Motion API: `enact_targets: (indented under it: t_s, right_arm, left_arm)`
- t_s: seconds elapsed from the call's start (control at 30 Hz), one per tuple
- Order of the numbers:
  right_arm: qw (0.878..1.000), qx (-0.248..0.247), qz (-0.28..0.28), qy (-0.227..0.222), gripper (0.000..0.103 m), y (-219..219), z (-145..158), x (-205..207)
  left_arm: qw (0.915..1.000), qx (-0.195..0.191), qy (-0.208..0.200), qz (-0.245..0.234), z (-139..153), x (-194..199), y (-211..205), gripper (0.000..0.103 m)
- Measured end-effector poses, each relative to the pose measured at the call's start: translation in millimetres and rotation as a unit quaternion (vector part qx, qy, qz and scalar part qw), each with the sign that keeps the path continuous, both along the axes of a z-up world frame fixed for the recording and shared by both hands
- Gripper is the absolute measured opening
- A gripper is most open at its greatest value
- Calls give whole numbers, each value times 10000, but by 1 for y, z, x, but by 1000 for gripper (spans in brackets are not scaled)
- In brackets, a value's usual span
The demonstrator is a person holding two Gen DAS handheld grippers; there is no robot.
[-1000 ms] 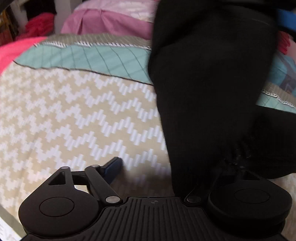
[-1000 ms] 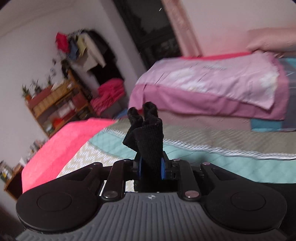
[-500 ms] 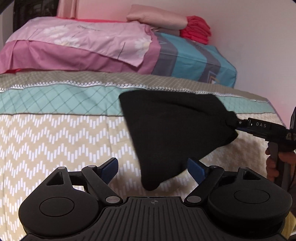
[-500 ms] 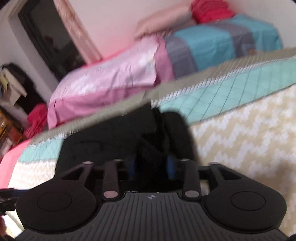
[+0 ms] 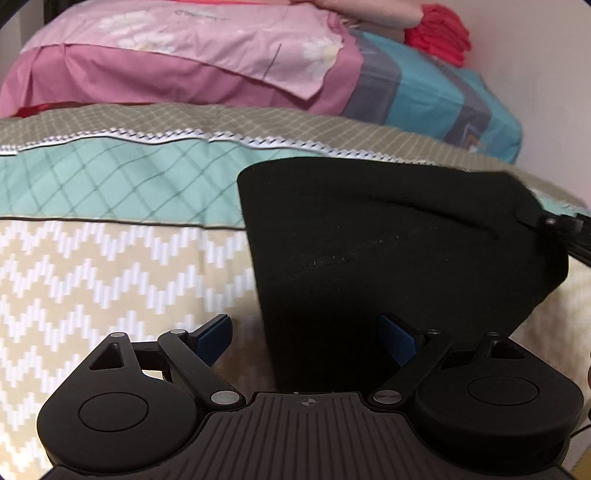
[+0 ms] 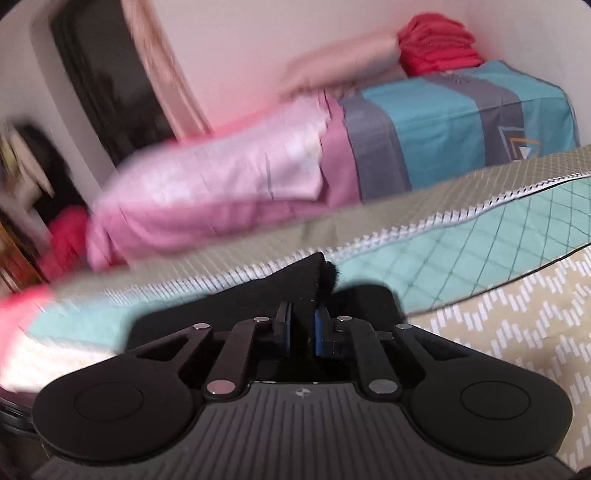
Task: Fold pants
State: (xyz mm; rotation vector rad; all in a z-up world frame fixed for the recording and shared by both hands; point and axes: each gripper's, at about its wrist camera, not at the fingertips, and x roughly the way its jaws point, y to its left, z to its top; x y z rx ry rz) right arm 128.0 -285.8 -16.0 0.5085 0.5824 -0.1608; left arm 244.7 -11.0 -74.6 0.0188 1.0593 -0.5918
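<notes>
- Bedding fills the background: a bedspread [image 5: 110, 266] with a tan and white zigzag field, a mint diamond band and an olive checked strip beyond it.
- Farther back, at the wall, lies a pink sheet [image 5: 192, 48] over a darker pink layer, then a teal and grey striped cover [image 5: 443, 96] to its right, with a pale pillow and a stack of red cloth [image 5: 439, 33] on top.
- At the far left of the right wrist view there is a dark doorway and a blurred red heap; that side is too smeared to read further.
- Left gripper [image 5: 306, 343] hangs low over the bedspread with its 2 blue pads spread wide apart; the near edge of the pants sits between them, and neither pad presses on the cloth.
- Black pants [image 5: 388, 251] lie folded into a broad flat shape on the right half of the bedspread, reaching from the zigzag field up across the mint band.
- Right gripper [image 6: 303, 328] is at the pants' right corner, its jaws closing with a ridge of black cloth pinched between the 2 blue pads and sticking up past them.
- In the left wrist view that same gripper's tip shows at the right edge, where the cloth draws to a point.
</notes>
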Motion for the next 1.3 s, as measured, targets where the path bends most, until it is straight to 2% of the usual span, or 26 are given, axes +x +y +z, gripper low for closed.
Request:
enact_targets:
  t_s: [0.03, 0.07, 0.1, 0.17, 0.23, 0.3, 0.37, 0.4, 0.43, 0.47, 0.5, 0.53, 0.57, 0.7, 0.77, 0.8, 0.83, 0.87, 0.97, 1.07, 1.1, 1.13, 1.2, 1.23, 1.27, 1.3]
  right_arm:
    - [9998, -23, -98, 177, 15, -5, -7, -1]
    - [9980, -87, -119, 609, 17, -10, -20, 3]
    - [9961, -186, -103, 852, 26, -12, -28, 6]
    - [9966, -573, -221, 552, 37, -7, -15, 0]
    - [9929, -1174, -177, 117, 39, 13, 1, -2]
    - [9904, -1216, 643, -144, 39, 33, 5, 7]
    - [9825, -1042, 1546, 35, 38, 52, -5, 25]
    - [9761, -956, 1937, 247, 33, 59, -15, 35]
    - [9722, -1061, 2049, 396, 19, 61, -25, 45]
    - [9763, -1207, 1741, 443, 3, 54, -31, 52]
    - [9868, -819, 1334, 418, 0, 37, -31, 56]
    - [9953, -18, 940, 243, 0, 15, -30, 56]
    - [9974, 364, 622, 73, 0, 2, -27, 53]
    - [9966, -159, 793, 136, 3, 7, -16, 45]
    - [9983, -265, 512, 116, 37, 3, -9, 32]
    - [9992, -321, 216, 83, 81, -3, -7, 22]
    - [9994, -322, -109, 18, 96, -11, -8, 10]
    - [9994, -198, -288, 8, 95, -19, -9, 1]
    - [9956, 718, -313, 519, 94, -49, -28, -13]
    - [9839, 1541, -39, 906, 94, -63, -52, -10]
    - [9782, 1818, 112, 999, 98, -66, -60, -6]
    - [9778, 1869, 229, 923, 103, -65, -63, -4]
    - [9776, 1900, 390, 815, 103, -65, -63, 4]
    - [9763, 1977, 404, 779, 90, -65, -63, 8]
    - [9727, 2146, 409, 787, 68, -66, -65, 13]
    - [9682, 2297, 312, 943, 53, -67, -68, 16]
  left_arm:
    - [10000, -43, -6, -70, 0, 0, -2, 103]
    - [9999, -28, 11, -136, -2, 1, -6, 103]
    - [9998, 35, 44, -185, -5, 2, -9, 103]
    - [9996, 158, 73, -218, -11, 5, -13, 103]
    - [9997, 160, 81, -165, -13, 8, -11, 103]
    - [9997, 130, 127, -151, -14, 10, -8, 103]
    - [9997, 131, 132, -129, -15, 9, -9, 103]
    - [9997, 142, 120, -126, -15, 9, -10, 103]
    - [9997, 159, 106, -130, -15, 9, -12, 103]
    - [9997, 178, 94, -142, -15, 10, -13, 103]
    - [9997, 190, 85, -160, -15, 10, -12, 103]
    - [9997, 184, 77, -164, -15, 12, -12, 103]
    - [9997, 182, 92, -166, -15, 13, -12, 103]
    - [9996, 150, 153, -167, -15, 14, -10, 103]
    - [9997, 108, 130, -192, -12, 13, -8, 103]
    - [9997, 53, 107, -227, -10, 13, -7, 103]
    - [9996, -19, 72, -264, -8, 13, -4, 103]
    - [9995, -102, 29, -296, -6, 12, -2, 103]
    - [9989, -316, 69, -349, -5, 17, 3, 103]
    - [9970, -529, 448, -339, -16, 29, -1, 103]
    - [9950, -621, 678, -378, -23, 34, -3, 103]
    - [9937, -727, 756, -388, -26, 36, -5, 103]
    - [9911, -906, 832, -504, -27, 38, -10, 103]
    - [9896, -970, 906, -554, -28, 38, -13, 103]
    - [9891, -998, 945, -524, -28, 38, -16, 103]
    - [9898, -983, 932, -438, -27, 37, -17, 103]
